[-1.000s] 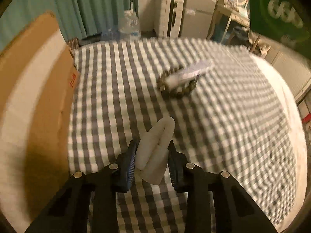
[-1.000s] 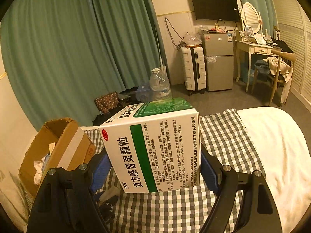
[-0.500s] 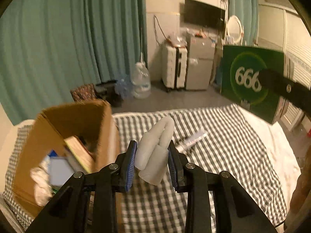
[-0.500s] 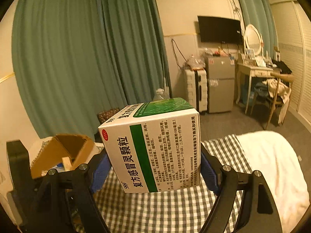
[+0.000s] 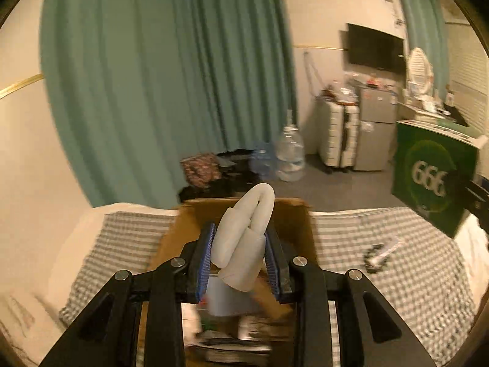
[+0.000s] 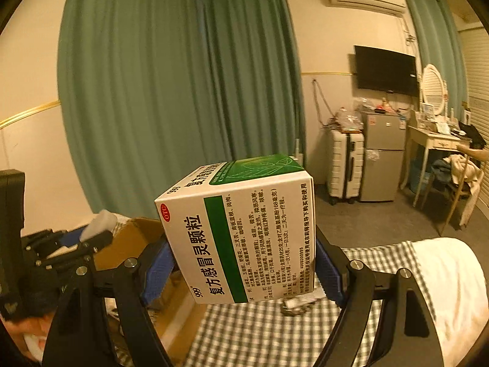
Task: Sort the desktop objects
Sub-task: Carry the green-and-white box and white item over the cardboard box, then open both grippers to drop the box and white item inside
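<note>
The white clip (image 5: 244, 241) sits clamped between the left gripper (image 5: 240, 263) fingers, long axis pointing away along them, right over the open carton (image 5: 305, 229) on the bed (image 5: 397, 275). The medicine box (image 6: 241, 232), clamped wide in the right gripper (image 6: 244, 272), hangs just beside the carton, farther off. A second ago the clip was low over the checked cloth; now it has risen over the carton.
</note>
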Demonstrator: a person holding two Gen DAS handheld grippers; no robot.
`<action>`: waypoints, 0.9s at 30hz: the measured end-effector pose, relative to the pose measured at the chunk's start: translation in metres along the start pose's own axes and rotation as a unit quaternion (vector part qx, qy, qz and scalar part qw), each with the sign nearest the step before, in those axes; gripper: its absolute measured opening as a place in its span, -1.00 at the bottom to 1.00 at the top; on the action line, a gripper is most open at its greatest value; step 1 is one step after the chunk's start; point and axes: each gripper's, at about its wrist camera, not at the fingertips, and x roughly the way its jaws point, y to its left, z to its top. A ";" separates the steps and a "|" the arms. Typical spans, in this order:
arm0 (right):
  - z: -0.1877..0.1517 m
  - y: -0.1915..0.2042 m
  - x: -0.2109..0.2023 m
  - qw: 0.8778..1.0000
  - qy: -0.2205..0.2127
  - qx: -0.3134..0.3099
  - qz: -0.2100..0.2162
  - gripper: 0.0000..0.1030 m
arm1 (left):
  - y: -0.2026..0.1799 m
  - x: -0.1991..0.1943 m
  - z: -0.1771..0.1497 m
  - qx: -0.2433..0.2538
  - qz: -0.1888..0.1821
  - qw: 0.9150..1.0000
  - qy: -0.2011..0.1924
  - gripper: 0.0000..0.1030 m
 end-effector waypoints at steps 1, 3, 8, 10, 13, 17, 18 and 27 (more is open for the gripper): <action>0.000 0.003 0.002 1.000 0.001 -0.002 0.004 0.56 | 0.008 0.003 -0.003 -0.002 0.006 1.000 0.003 -0.39; 0.001 0.017 0.011 1.000 0.006 -0.009 0.018 0.56 | 0.023 0.009 -0.007 -0.011 0.015 1.000 0.010 -0.38; 0.000 0.043 0.031 0.999 0.017 -0.025 0.043 0.56 | 0.041 0.024 -0.021 -0.026 0.016 0.999 0.028 -0.36; -0.003 0.053 0.042 0.998 0.025 -0.033 0.053 0.56 | 0.042 0.034 -0.026 -0.025 0.014 0.999 0.039 -0.36; -0.009 0.066 0.058 0.996 0.040 -0.042 0.067 0.56 | 0.045 0.045 -0.034 -0.021 0.007 0.998 0.055 -0.35; -0.017 0.078 0.081 0.994 0.055 -0.051 0.078 0.56 | 0.045 0.060 -0.043 -0.017 0.000 0.997 0.072 -0.35; -0.019 0.081 0.090 0.994 0.060 -0.053 0.080 0.56 | 0.045 0.065 -0.045 -0.015 -0.002 0.997 0.077 -0.35; -0.034 0.096 0.126 0.990 0.085 -0.072 0.087 0.57 | 0.045 0.091 -0.057 -0.013 -0.005 0.995 0.102 -0.25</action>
